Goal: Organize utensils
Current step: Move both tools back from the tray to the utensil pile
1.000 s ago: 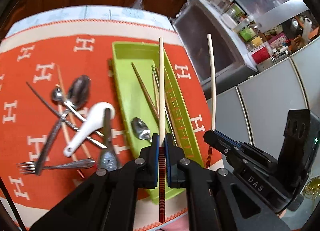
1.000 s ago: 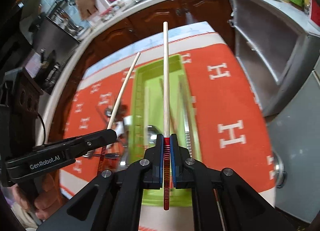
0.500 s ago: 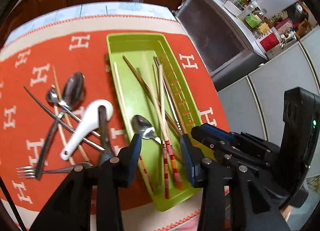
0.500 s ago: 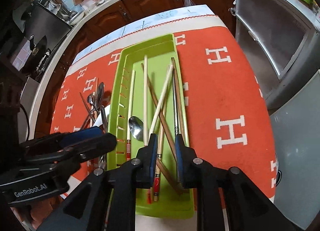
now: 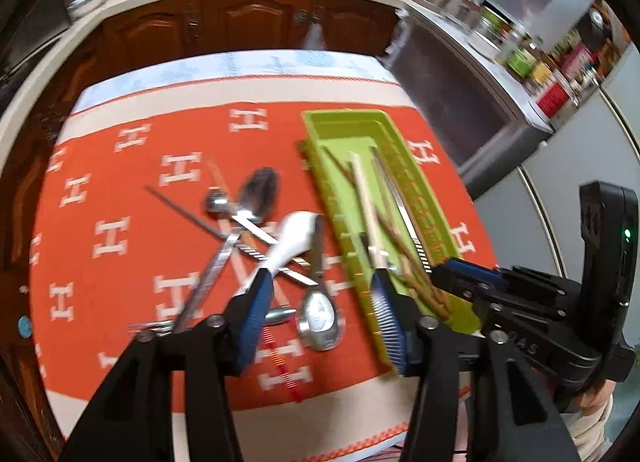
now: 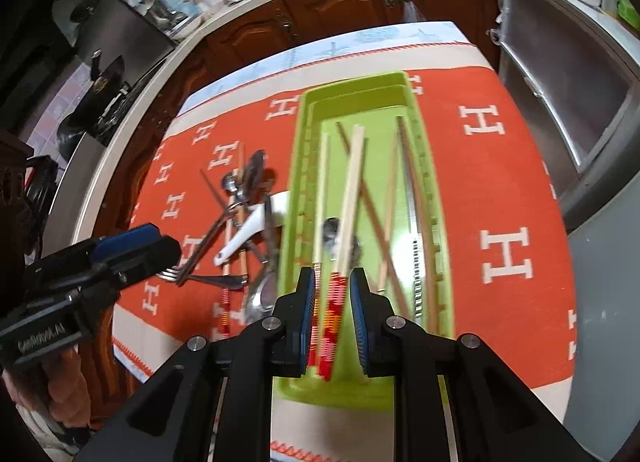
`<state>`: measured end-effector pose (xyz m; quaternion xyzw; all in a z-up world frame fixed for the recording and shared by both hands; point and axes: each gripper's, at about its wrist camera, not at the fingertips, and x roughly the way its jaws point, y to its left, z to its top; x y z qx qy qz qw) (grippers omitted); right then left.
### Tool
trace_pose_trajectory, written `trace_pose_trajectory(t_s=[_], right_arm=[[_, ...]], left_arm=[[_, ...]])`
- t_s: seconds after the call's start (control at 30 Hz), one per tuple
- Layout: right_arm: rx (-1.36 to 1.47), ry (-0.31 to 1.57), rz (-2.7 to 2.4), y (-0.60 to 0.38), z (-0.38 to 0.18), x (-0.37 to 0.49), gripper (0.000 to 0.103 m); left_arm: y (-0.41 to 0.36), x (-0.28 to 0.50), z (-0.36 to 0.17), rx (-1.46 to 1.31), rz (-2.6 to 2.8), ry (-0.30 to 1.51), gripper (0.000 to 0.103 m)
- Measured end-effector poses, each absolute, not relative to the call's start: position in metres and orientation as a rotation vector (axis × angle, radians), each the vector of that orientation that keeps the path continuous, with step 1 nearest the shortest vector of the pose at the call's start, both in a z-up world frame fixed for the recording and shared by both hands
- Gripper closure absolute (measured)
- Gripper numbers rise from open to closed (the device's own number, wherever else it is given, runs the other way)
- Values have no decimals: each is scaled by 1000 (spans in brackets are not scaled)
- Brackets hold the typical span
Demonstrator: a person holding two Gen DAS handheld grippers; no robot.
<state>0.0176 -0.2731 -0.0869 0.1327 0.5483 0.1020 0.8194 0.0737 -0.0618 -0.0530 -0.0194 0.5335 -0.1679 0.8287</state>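
The long lime-green plastic tray [image 6: 436, 198] lies on the orange cloth with white H letters [image 6: 512, 190], which has bare room on its right; the bench [image 5: 280, 62] edge meets dark wooden cabinets. Chopsticks [image 6: 354, 182] lie inside the tray, loose metal spoons and forks [image 5: 248, 222] beside it. The left claw [image 5: 320, 310] has just been opening, empty; the right claw [image 6: 332, 326] stands apart around red-striped chopstick ends without pressing. Its neighbour reads "GenRobot.AI".
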Motion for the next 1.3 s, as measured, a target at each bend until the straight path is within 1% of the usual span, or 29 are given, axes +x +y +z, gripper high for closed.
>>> trace_pose_trajectory(t_s=[0.3,0.57,0.77,0.97,1.03,1.07,1.1,1.3], right_arm=[[236,1165,329,-213,-67,10,85],[164,1192,394,-154,-69,13,85],[152,1212,406,-128,-78,23,85],[189,1231,365,-126,-94,40,85],[212,1240,343,-131,-100,45,85],[222,1244,334,-134,-102,48,85],[229,1247,328,-136,-104,49,85],[253,1255,305,-150,-113,55,85]], left_arm=[[15,63,-41,-101,-252,1084,45],[73,54,-59,-147,-177,1103,45],[86,52,-85,-146,-175,1145,45],[68,66,-106,-79,-249,1169,45],[60,75,-112,-66,-272,1178,51],[54,83,-118,-60,-290,1194,58],[51,88,-121,-58,-309,1204,63],[23,129,-140,-34,-431,1263,69]])
